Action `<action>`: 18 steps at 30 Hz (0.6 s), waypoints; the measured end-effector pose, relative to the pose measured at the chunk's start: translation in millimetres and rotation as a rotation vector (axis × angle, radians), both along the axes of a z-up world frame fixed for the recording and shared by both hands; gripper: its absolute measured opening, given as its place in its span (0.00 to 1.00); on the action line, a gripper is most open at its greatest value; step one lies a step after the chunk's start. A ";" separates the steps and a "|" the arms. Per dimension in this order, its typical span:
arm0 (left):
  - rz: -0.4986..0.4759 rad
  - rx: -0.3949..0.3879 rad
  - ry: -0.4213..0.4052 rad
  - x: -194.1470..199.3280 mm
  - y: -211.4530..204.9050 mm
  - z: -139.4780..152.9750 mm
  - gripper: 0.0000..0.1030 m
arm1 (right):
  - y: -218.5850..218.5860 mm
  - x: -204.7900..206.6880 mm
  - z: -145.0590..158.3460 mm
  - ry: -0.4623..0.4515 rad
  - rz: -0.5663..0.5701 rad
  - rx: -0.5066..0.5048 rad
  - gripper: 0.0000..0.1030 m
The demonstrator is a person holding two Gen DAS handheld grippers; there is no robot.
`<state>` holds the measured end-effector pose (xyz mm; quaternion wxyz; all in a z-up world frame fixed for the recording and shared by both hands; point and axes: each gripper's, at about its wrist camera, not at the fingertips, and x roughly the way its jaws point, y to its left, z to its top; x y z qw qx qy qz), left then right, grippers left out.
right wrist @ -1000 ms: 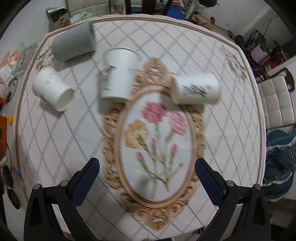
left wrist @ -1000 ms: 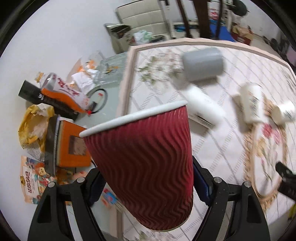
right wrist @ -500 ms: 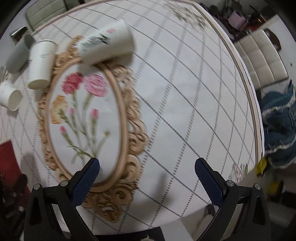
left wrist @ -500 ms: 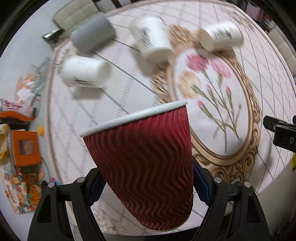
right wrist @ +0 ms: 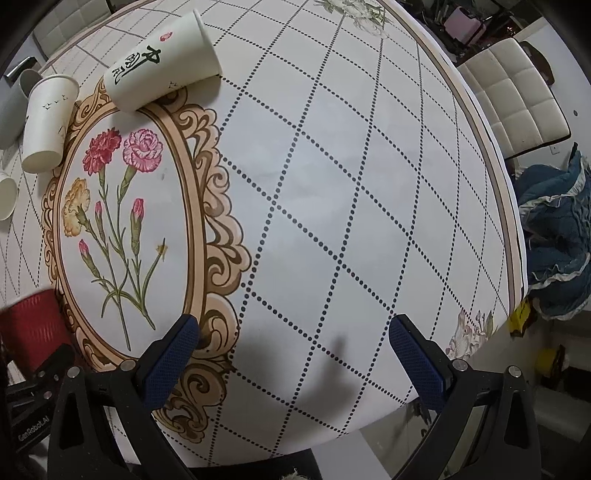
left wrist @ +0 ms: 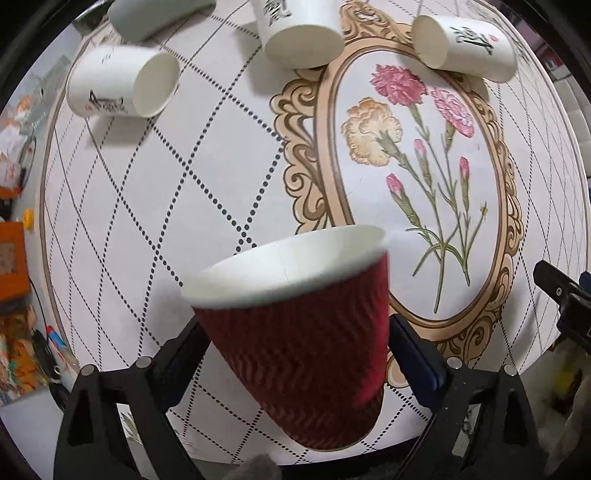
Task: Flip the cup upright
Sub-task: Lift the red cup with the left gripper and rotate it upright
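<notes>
— What surface is under you?

— A table (right wrist: 369,184) under a pale cloth crossed by dotted diamond lines, with an ornate tan oval frame (left wrist: 498,206) printed around pink, red and yellow carnations. At the far left, off the table edge, lies clutter: an orange box (left wrist: 11,254) and printed packets. At the far right a cream padded chair (right wrist: 517,99) stands near the table, and a blue ruffled cloth (right wrist: 554,236) is heaped beside it.

— And the cups, left to right?

— From my left wrist view: a grey cup (left wrist: 155,14) at the far edge, a white cup (left wrist: 118,88) on its side with a dark printed mark I can't read, a second white cup (left wrist: 295,33) lying mouth toward me, and a third white cup (left wrist: 465,48) on its side touching the frame, with black brush characters and a red seal.

— Any other writing?

— "GenRobot.AI" on the body of my left gripper (left wrist: 295,354), seen from the right.

— Where is the red cup (left wrist: 299,332)?

— Between my left fingers, clamped on its ribbed wall, mouth up and tilted, above the near edge of the table.

— Your right gripper (right wrist: 295,350)?

— Spread wide, holding nothing, hovering over bare cloth.
</notes>
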<state>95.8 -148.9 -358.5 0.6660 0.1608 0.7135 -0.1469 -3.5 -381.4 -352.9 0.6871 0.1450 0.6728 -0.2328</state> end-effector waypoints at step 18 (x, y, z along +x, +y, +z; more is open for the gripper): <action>0.075 -0.031 0.017 3.4 -3.6 13.2 0.93 | 14.0 21.3 6.4 -0.009 0.050 -0.001 1.00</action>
